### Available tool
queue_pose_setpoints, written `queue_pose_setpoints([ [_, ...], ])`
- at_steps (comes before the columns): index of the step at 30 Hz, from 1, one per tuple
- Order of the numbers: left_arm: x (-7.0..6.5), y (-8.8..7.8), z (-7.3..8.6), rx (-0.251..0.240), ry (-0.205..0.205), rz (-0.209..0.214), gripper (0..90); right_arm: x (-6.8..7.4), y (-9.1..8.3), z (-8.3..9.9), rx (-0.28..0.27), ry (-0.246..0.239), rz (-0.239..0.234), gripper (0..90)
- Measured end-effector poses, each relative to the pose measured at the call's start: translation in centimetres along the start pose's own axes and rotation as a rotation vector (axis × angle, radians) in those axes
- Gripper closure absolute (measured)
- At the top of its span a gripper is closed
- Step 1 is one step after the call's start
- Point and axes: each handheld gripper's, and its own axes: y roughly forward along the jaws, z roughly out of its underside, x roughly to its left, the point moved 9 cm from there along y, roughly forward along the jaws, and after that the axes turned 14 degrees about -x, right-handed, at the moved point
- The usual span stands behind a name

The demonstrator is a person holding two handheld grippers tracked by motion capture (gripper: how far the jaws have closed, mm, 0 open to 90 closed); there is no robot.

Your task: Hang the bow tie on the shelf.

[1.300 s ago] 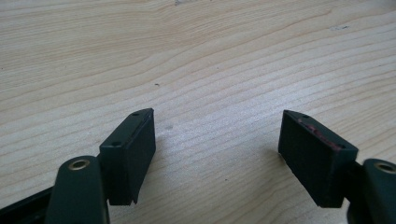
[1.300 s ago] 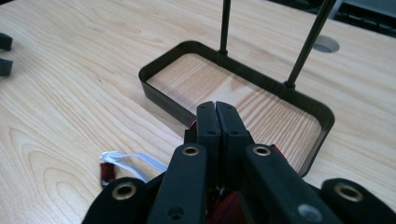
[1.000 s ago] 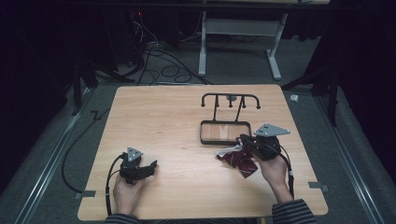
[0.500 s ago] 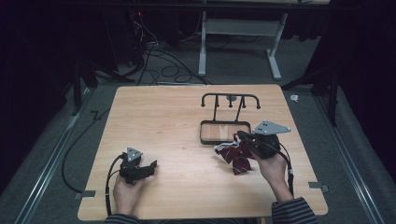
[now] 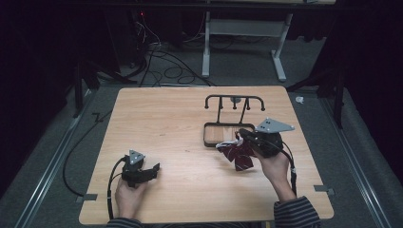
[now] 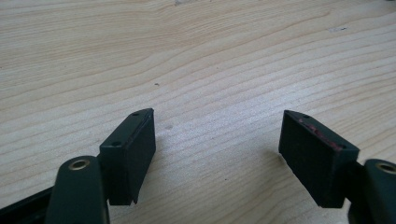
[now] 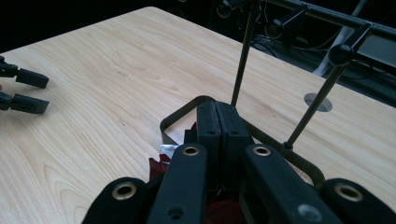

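Leftmost, left gripper resting on bare table, jaws spread wide, nothing between. Further right, dark red cloth pinched in closed right gripper, hanging just beside black wire rack; folds and white tag mostly hidden under jaws. No readable writing anywhere.

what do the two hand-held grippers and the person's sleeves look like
Both are black. The left hand-held gripper has blocky flat pads, brass-ringed holes in its links and a small grey three-cornered plate. The right hand-held gripper carries a larger grey plate. A black cable trails from each. The sleeves are dark with thin stripes.
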Motion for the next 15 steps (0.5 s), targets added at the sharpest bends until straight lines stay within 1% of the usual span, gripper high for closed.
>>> queue_pose_setpoints([
  [8,0.0,0.0,0.0,0.000,0.002,-0.002,27.8,0.0,0.2,-1.1,-0.017,-0.013,-0.004,90.0],
  [15,0.0,0.0,0.0,0.002,0.005,-0.002,27.9,-0.1,0.8,-1.7,-0.028,-0.014,-0.007,90.0],
])
